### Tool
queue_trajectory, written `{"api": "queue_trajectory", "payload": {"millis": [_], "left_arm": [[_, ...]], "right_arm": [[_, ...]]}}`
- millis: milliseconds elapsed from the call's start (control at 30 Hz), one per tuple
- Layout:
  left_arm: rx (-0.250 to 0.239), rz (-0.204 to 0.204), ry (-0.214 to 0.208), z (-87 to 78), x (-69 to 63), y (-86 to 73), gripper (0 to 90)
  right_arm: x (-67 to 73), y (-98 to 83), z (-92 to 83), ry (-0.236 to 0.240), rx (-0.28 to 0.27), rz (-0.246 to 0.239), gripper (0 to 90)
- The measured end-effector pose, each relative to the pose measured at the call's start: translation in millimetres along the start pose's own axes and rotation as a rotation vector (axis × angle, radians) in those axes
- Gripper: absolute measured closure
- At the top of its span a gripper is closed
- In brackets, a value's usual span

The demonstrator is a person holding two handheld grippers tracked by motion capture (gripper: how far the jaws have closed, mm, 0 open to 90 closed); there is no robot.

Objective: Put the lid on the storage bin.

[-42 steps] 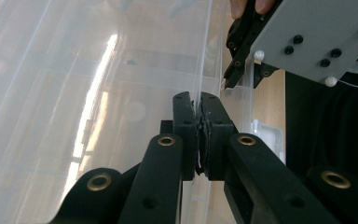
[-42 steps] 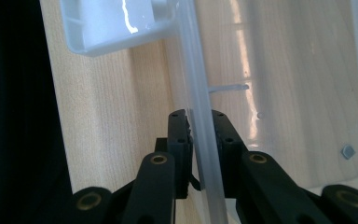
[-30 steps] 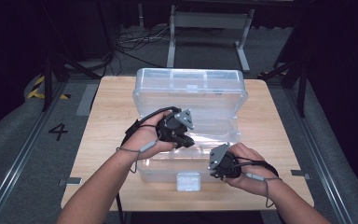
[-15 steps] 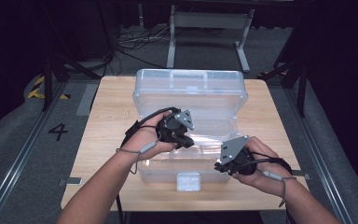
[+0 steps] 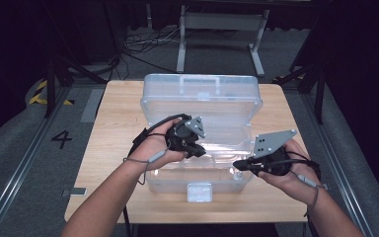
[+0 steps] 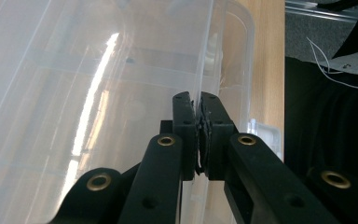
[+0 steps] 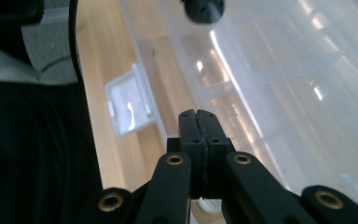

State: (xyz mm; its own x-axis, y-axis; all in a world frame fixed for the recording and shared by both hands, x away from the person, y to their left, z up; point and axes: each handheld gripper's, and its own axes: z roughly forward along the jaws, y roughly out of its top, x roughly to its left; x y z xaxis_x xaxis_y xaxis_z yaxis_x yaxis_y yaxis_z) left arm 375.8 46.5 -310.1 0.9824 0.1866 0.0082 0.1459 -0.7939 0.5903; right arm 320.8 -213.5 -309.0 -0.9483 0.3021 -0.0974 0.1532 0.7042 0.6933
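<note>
In the high view, a clear plastic box (image 5: pixel 197 143) is sitting in the middle of the frame on the wooden table (image 5: pixel 113 118), its lid (image 5: pixel 202 94) standing open toward the upper part of the frame. Nothing is showing through the box's clear walls but the table's wood. A white latch (image 5: pixel 199 191) is hanging at the front wall of the box, at lower centre. The left gripper (image 5: pixel 193 146) is resting over the box, just left of centre, with its jaws down at the box's wall. The right gripper (image 5: pixel 241 164) is hovering at the box's right front corner, right of centre, pointing left.

In the left gripper view, the left gripper's (image 6: pixel 198 135) jaws are clamping the thin clear wall (image 6: pixel 205 60) of the box, which is running up from between them to the top of the frame. The box's inside is lying to the left of the frame and is showing only reflections.

In the right gripper view, the right gripper's (image 7: pixel 198 140) jaws are pressing together with nothing between them, having just been closing. The latch (image 7: pixel 128 102) is lying at centre left, the box stretching across the right of the frame
</note>
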Motion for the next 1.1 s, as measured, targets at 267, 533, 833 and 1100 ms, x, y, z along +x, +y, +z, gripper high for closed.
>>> {"api": "queue_trajectory", "payload": {"millis": [267,533,833,1100], "left_arm": [[-0.003,-0.004,0.004,0.6,-2.1,-1.0,86.2],[-0.022,-0.012,0.001,1.2,-2.3,-4.5,86.0],[-0.054,-0.021,0.040,2.5,-9.2,-8.5,85.0],[-0.073,-0.034,0.067,2.5,-14.3,-12.3,83.8]], "right_arm": [[-9.5,-10.4,-13.6,-0.046,-0.128,0.109,90.0],[-14.6,-25.8,-19.9,-0.077,-0.259,0.207,90.0],[-24.0,-38.6,-24.4,-0.156,-0.332,0.282,90.0],[-28.4,-42.1,-26.0,-0.177,-0.373,0.317,90.0]]}}
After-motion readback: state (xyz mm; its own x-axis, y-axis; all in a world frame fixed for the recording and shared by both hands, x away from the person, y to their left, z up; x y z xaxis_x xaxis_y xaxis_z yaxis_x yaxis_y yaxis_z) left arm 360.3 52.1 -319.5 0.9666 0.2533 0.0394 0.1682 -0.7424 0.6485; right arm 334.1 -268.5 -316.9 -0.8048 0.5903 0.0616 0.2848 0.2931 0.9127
